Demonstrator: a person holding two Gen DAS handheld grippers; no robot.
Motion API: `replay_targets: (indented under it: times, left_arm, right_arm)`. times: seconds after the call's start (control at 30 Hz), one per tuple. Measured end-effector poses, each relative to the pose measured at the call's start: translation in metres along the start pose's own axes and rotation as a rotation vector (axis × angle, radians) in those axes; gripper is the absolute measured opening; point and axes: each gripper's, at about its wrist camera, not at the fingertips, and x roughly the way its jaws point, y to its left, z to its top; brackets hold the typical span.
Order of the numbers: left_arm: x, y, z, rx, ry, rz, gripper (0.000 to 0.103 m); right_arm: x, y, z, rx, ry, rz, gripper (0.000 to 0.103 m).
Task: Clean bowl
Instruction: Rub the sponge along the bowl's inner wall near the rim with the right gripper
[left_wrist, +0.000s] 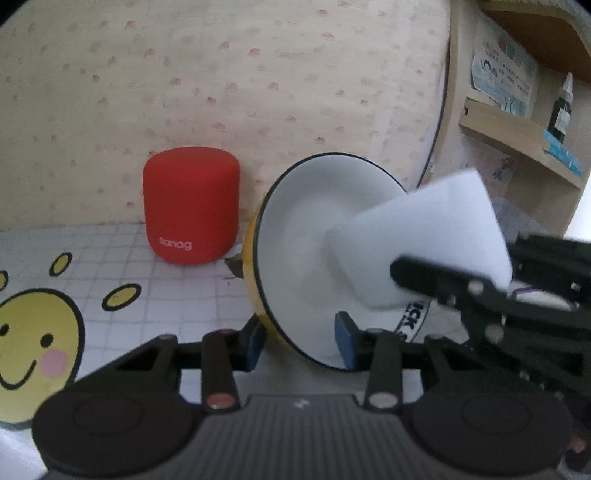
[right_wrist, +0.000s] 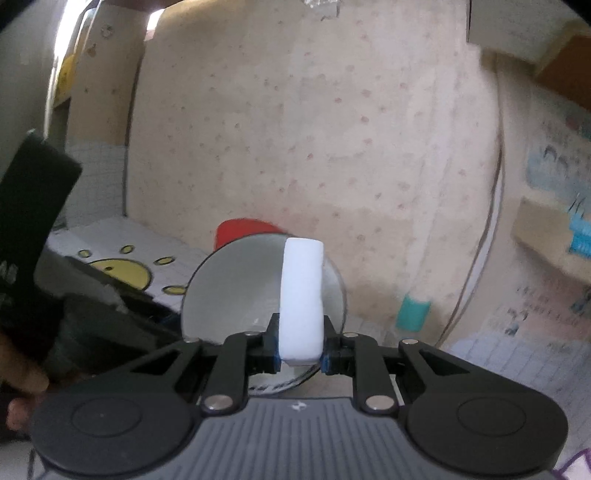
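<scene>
A bowl, white inside with a dark rim and yellow outside, is tipped on its side with its opening facing right. My left gripper is shut on the bowl's lower rim, one pad outside and one inside. My right gripper is shut on a white sponge block. The sponge reaches into the bowl's opening and touches its inner wall. In the right wrist view the bowl lies right behind the sponge.
A red cylindrical speaker stands against the wall left of the bowl. The table cover has a grid and smiley print. Wooden shelves with a small bottle are at the right. A teal object sits by the wall.
</scene>
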Motion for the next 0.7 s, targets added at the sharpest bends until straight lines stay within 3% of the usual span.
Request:
replay_targets:
  times: [0.27,0.37,0.53,0.7]
  left_arm:
    - [-0.001,0.002,0.001,0.0,0.0,0.017,0.039]
    - [-0.002,0.001,0.0,0.017,0.003,0.017,0.039]
    - [-0.004,0.003,-0.001,0.029,0.006,0.009,0.039]
    - [-0.006,0.002,-0.003,0.053,0.006,0.018,0.039]
  right_arm:
    - [0.0,-0.001,0.002,-0.007,-0.016,0.006,0.019]
    - [0.006,0.004,0.009,-0.081,-0.012,-0.003,0.019]
    - [0.011,-0.006,0.01,-0.056,0.009,0.101,0.019]
    - [0.012,-0.004,0.001,-0.068,0.031,0.137,0.019]
